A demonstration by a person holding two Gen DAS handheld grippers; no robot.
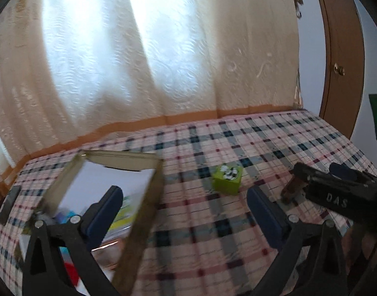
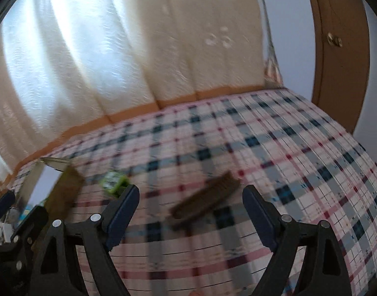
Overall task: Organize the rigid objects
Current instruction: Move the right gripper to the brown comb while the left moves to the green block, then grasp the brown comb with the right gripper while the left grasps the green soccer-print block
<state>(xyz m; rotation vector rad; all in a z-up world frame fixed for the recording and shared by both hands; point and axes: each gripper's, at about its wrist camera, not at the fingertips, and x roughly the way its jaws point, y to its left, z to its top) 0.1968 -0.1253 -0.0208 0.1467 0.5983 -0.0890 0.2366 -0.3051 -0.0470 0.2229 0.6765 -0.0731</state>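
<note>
Through my left wrist view, my left gripper (image 1: 183, 212) stands released, jaws wide, nothing between them. Its left finger (image 1: 107, 212) overlaps the box (image 1: 144, 209), an open olive-sided box with thin stiff walls and a jumble of colourful items inside, at the near left of the checked cloth (image 1: 250, 133). Beyond my fingers and a little right lies the cube (image 1: 227, 180), a small lime-green block with a speckled black-and-white top. Further right, partly hidden behind my right gripper (image 1: 336, 187), a brown piece pokes out, probably the comb.

Through my right wrist view, my right gripper (image 2: 191, 212) is also released and empty. The comb (image 2: 204, 196) lies just ahead between the fingers, a long flat brown thing with ridged teeth, though blur softens it. Its long axis runs from near left to far right, slanted across my jaw line. The cube (image 2: 114, 182) sits just beyond my left finger (image 2: 122, 212), the box (image 2: 62, 192) further left.

I judge my right hand nearer the comb, and a roll of the wrist would square the pads across its narrow width before I carry it left to the box.
</note>
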